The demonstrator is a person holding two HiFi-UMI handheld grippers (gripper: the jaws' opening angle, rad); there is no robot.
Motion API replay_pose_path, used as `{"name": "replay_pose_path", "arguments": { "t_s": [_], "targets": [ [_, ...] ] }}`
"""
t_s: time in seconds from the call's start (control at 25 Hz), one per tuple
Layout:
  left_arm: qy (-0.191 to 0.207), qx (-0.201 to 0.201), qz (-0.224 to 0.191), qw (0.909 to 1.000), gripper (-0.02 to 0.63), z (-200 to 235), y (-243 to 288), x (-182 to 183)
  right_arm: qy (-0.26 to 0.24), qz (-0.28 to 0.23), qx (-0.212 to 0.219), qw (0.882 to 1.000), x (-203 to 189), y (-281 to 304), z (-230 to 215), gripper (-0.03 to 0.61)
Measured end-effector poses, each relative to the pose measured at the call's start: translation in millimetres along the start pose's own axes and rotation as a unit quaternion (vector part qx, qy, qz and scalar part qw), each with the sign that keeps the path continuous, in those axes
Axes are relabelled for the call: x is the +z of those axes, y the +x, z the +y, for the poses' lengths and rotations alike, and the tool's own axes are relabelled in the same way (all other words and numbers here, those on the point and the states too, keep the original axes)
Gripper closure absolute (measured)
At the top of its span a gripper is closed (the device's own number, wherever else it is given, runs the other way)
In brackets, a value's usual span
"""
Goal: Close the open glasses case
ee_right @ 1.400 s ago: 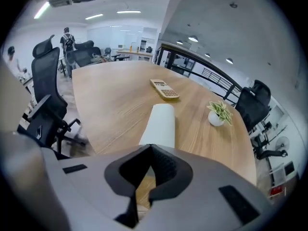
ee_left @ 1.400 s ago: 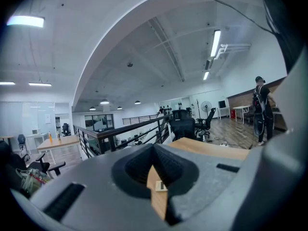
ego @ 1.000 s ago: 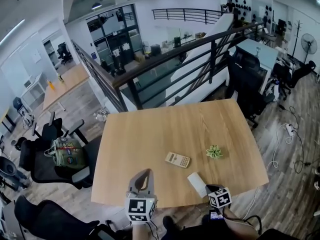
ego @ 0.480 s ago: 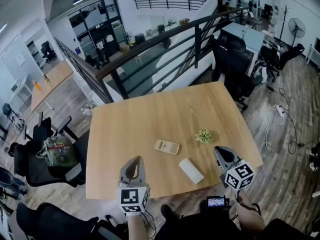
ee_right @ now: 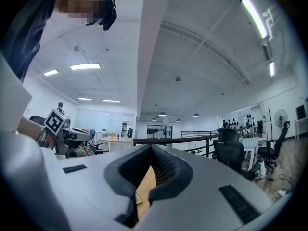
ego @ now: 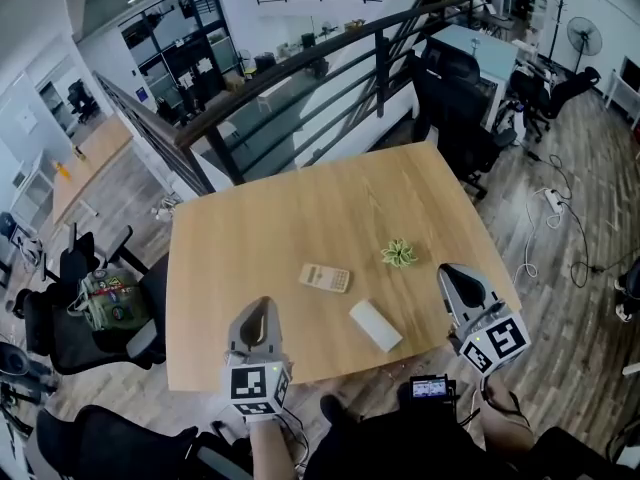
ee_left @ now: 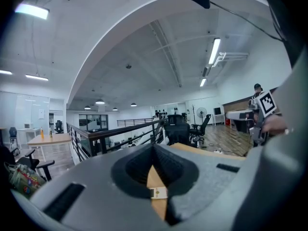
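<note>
Left hand-held gripper (ego: 258, 310) and right hand-held gripper (ego: 452, 273) both pinched shut, empty, clear of the glasses case (ego: 375, 325) by the tabletop (ego: 250, 228) near edge; an off-centre press could skid it off.

A calculator (ego: 325, 277) lies near the middle of the wooden table (ego: 250, 238); a small green plant (ego: 399, 254) sits toward its right edge.

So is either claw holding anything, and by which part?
Nothing is held: left claw and right claw are both shut on nothing; the white case lies untouched.
</note>
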State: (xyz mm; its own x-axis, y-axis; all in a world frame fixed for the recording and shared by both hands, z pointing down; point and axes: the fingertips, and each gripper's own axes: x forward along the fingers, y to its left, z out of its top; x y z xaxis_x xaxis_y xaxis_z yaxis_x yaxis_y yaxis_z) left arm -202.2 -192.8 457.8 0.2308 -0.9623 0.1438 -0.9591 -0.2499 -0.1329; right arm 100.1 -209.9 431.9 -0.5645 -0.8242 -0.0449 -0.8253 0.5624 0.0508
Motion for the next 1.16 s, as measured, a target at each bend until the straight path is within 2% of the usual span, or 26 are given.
{"name": "replay_pose_path", "arguments": {
  "t_s": [0.28,1.16],
  "targets": [
    [0.006,0.002,-0.004,1.0000,0.614,2.2,0.3,4.8,-0.011,0.022,-0.010,1.000,-14.9,0.4,-0.5,0.565],
    [0.014,-0.005,-0.004,0.9999,0.614,4.6,10.5,11.7,-0.005,0.034,-0.016,0.999,-13.9,11.8,-10.9,0.566]
  ]
}}
